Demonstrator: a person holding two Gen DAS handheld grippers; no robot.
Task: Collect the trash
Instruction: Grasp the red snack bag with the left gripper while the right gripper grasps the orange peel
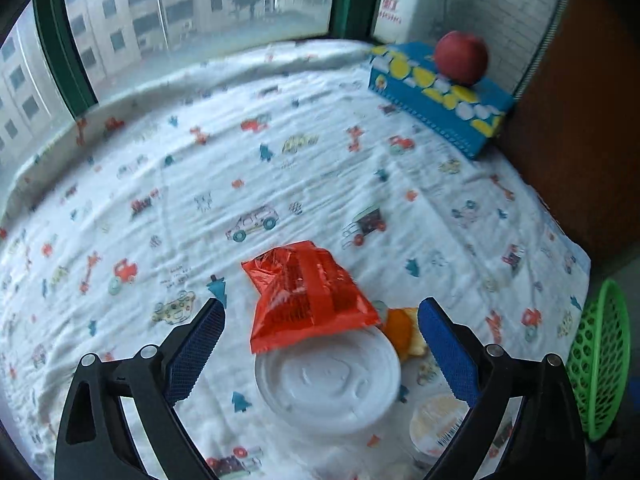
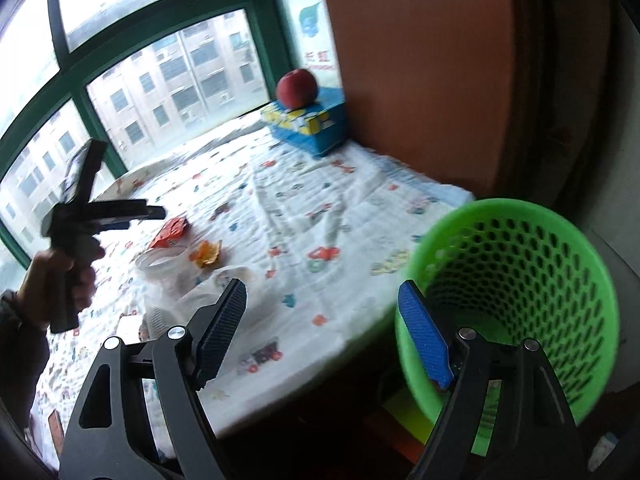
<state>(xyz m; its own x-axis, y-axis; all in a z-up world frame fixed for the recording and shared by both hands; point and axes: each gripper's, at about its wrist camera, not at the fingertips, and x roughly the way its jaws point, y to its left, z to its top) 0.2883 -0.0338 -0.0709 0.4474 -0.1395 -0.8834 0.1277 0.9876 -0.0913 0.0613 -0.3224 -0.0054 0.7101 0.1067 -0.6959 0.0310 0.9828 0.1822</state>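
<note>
Below, in the left wrist view, the left gripper hangs with jaws wide and empty over a red wrapper, a white lid and orange peel on the patterned cloth. From the right wrist view, the right gripper is spread open, holding nothing, beside the green basket at the table's edge; the trash lies well apart on the cloth.

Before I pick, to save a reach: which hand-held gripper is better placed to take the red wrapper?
Left. The left hand-held gripper is open right over the red wrapper; the right hand-held gripper is beside the green basket.
</note>
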